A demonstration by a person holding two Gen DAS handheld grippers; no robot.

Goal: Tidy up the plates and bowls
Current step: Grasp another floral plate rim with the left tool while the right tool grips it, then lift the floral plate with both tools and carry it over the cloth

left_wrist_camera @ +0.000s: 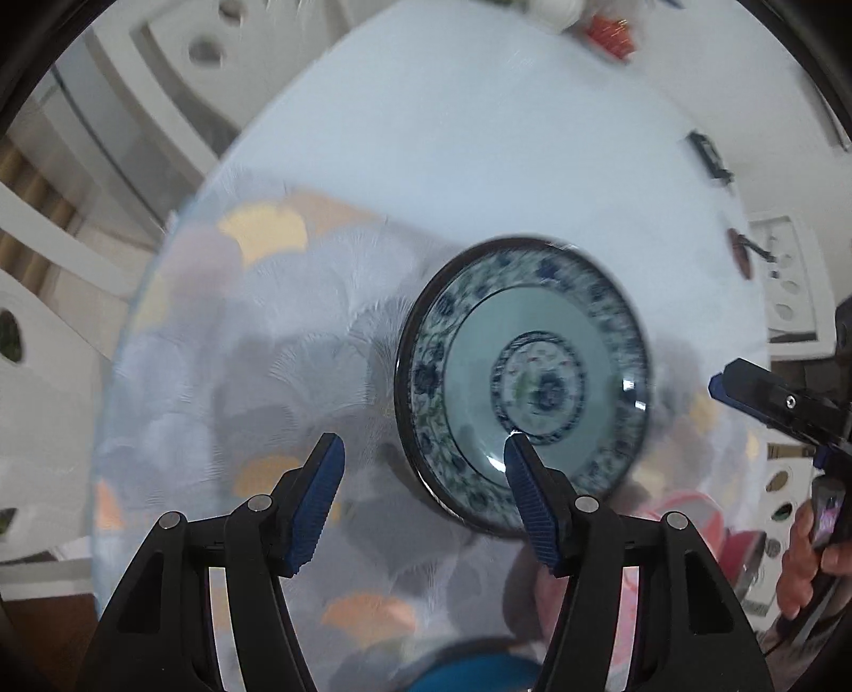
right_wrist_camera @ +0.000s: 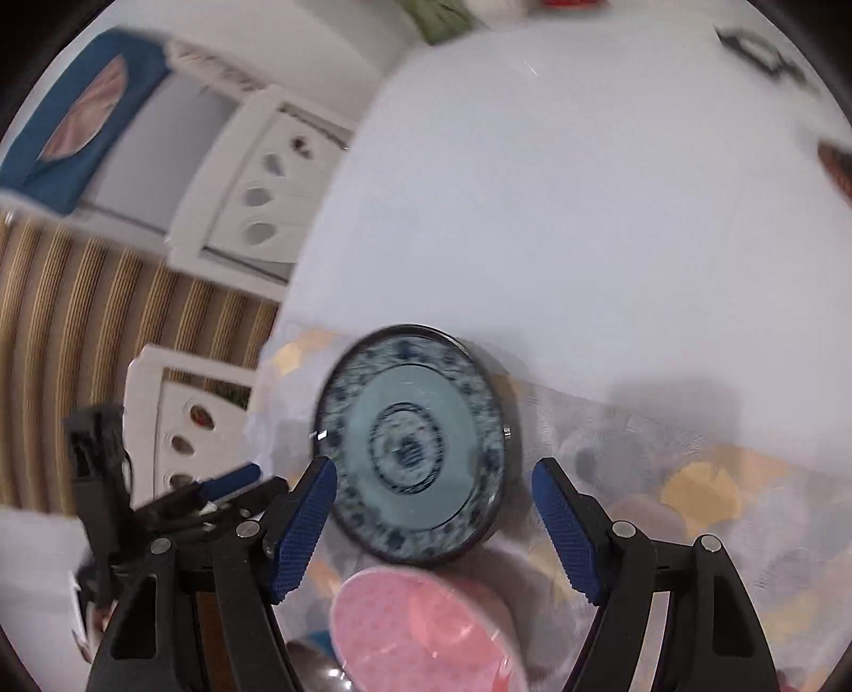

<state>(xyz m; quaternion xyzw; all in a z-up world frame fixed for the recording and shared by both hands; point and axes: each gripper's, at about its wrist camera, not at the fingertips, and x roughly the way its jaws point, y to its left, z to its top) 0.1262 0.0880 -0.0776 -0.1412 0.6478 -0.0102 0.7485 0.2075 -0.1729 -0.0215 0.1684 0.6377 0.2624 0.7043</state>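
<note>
A blue-and-white patterned plate (left_wrist_camera: 524, 383) with a dark rim lies on the patterned tablecloth (left_wrist_camera: 255, 372). My left gripper (left_wrist_camera: 423, 452) is open and empty; its right fingertip overlaps the plate's near edge in the view. The plate also shows in the right wrist view (right_wrist_camera: 412, 452), just ahead of my open, empty right gripper (right_wrist_camera: 434, 476). A pink bowl (right_wrist_camera: 420, 633) sits below and between the right gripper's fingers. The right gripper (left_wrist_camera: 767, 399) appears at the right edge of the left wrist view; the left gripper (right_wrist_camera: 213, 495) appears at the lower left of the right wrist view.
A blue dish edge (left_wrist_camera: 474, 673) shows at the bottom of the left wrist view. White chairs (right_wrist_camera: 255, 191) stand around the table. Small dark objects (left_wrist_camera: 708, 154) and a red item (left_wrist_camera: 612, 32) lie on the table's far side. A striped rug (right_wrist_camera: 80, 340) covers the floor.
</note>
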